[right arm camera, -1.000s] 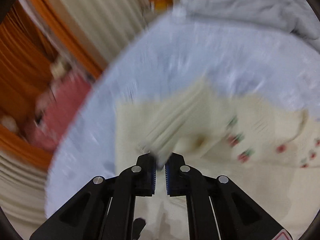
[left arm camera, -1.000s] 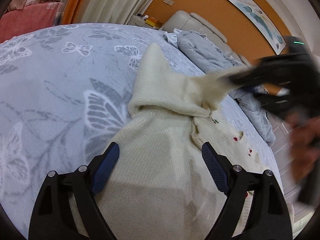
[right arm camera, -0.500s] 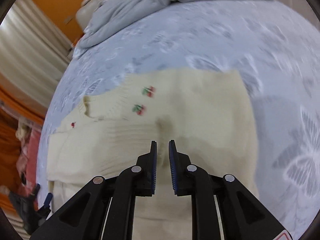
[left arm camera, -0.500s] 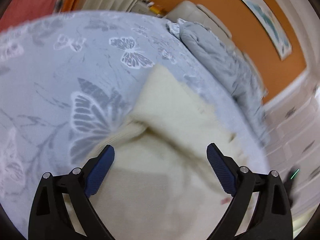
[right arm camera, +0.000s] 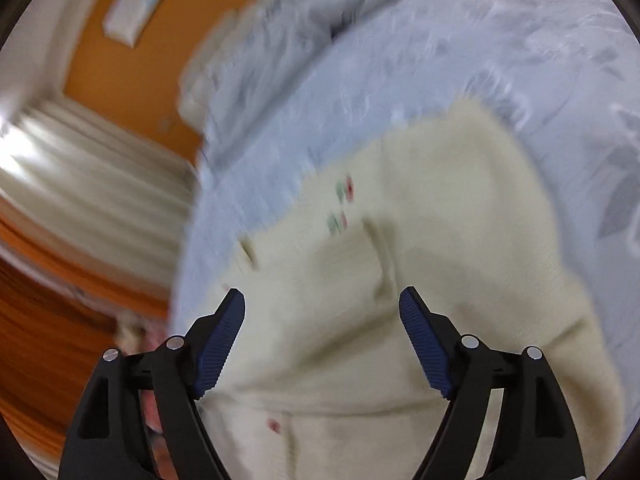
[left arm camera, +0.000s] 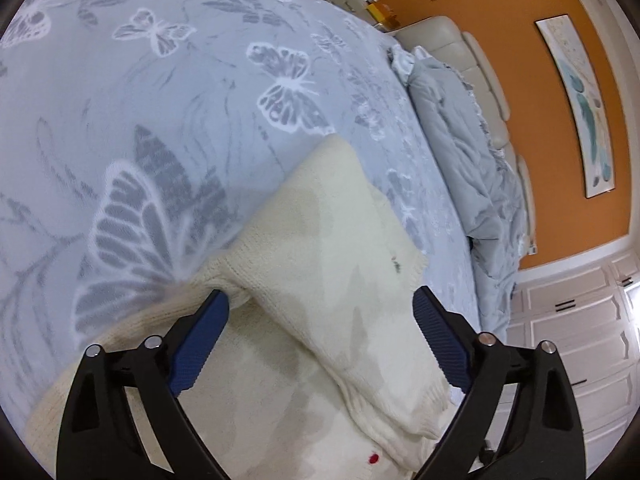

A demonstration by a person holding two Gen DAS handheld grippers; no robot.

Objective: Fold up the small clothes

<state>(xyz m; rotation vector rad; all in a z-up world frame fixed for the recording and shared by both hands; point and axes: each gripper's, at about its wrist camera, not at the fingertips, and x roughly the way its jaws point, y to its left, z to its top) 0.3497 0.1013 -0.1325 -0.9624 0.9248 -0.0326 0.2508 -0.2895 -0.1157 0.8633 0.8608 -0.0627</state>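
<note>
We hold our left gripper (left arm camera: 320, 312) spread wide at the frame's bottom, while our right gripper (right arm camera: 322, 316) has just been opening, gripping nothing.

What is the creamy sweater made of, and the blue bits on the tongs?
The sweater looks like soft knitted yarn, maybe wool or cotton: you can see knit rows and a ribbed edge, with a matte, fuzzy look. The blue pads look like ridged rubber or plastic, with fine grooves and a dull finish.
</note>
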